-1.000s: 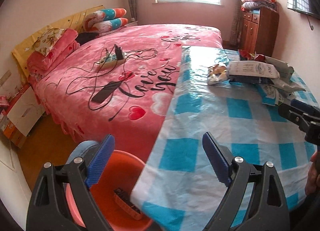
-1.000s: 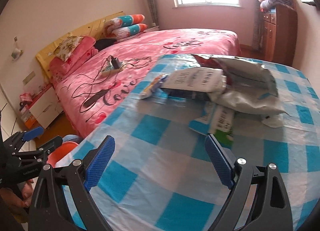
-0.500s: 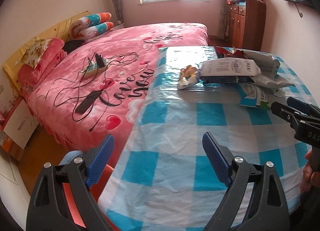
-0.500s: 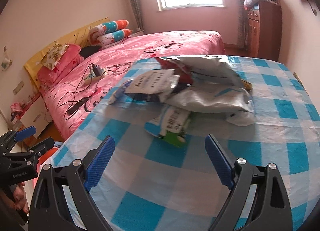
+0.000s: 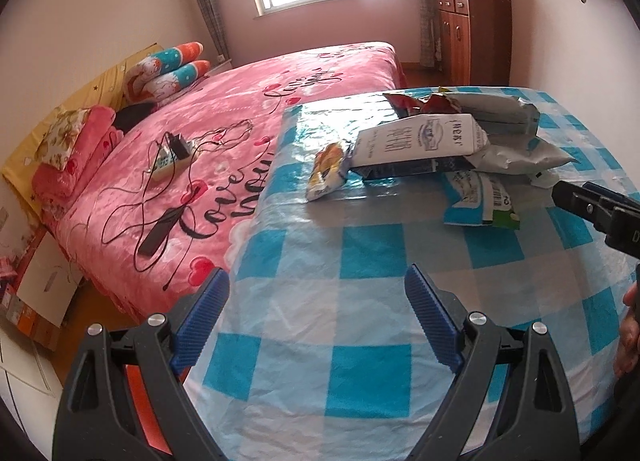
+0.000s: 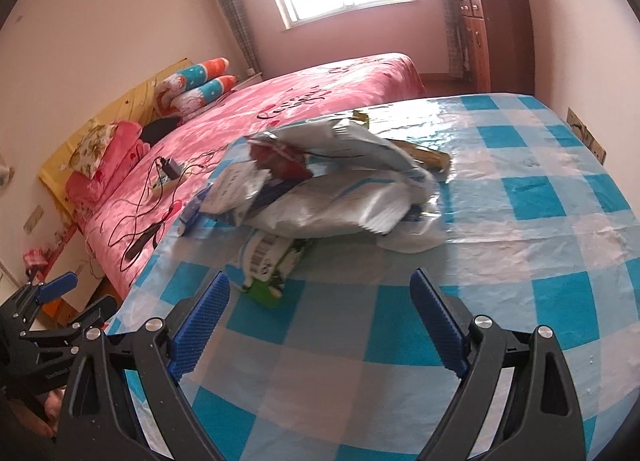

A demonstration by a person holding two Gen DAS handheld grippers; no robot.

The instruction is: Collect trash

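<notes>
A pile of wrappers lies on the blue-checked table (image 5: 360, 257): a white printed bag (image 5: 416, 139), a small yellow snack packet (image 5: 326, 171), a blue-green packet (image 5: 480, 201) and a big grey-white bag (image 6: 344, 201). The blue-green packet (image 6: 266, 265) lies just ahead of my right gripper (image 6: 320, 325), which is open and empty. My left gripper (image 5: 316, 321) is open and empty over the table's near left edge. A sliver of the orange bin (image 5: 138, 397) shows below it.
A pink bed (image 5: 224, 149) with cables, a power strip (image 5: 168, 159) and a black remote stands left of the table. A wooden cabinet (image 5: 476, 33) stands by the far wall. The left gripper shows at the lower left of the right wrist view (image 6: 44, 317).
Both grippers have moved forward over the table toward the wrappers. The orange bin has slid almost out of the left view. Both stay open.
</notes>
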